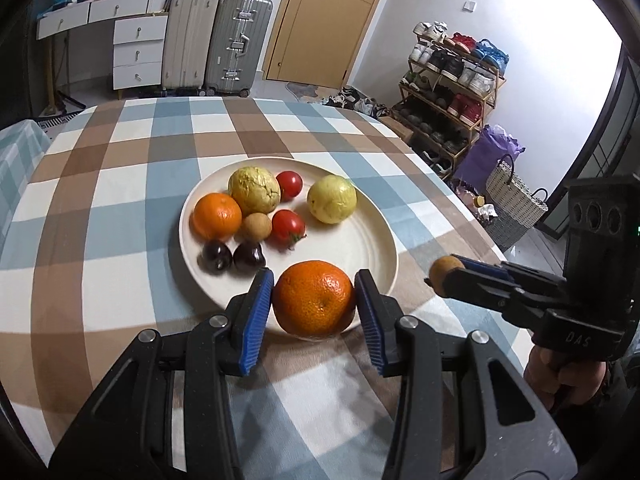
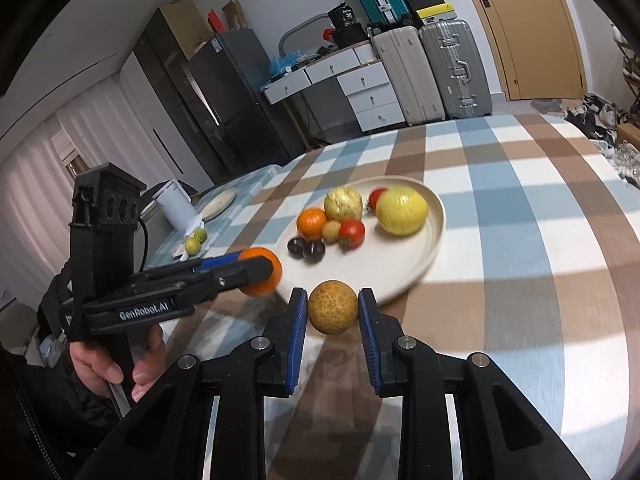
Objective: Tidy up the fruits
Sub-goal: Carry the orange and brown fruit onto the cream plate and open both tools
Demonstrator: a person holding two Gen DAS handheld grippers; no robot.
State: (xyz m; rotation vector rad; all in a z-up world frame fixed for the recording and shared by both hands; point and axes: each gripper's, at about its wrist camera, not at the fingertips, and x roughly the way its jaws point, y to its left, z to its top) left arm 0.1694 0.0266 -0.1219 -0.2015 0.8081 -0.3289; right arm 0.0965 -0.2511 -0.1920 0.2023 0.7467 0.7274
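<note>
Left gripper (image 1: 314, 300): ribbed blue pads clamp dimpled round orange (image 1: 315, 298) | right gripper (image 2: 333, 307): pinches small rough tan longan (image 2: 333, 307) | smooth cream round plate (image 1: 372, 248)

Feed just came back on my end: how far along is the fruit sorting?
Done: eight fruits already lie on the plate, among them an orange and two tomatoes. In hand: the left gripper grips a second orange, the right gripper a small brown fruit, both near the plate's rim. Left: setting those two down. Two greenish fruits sit on a neighbouring table.
</note>
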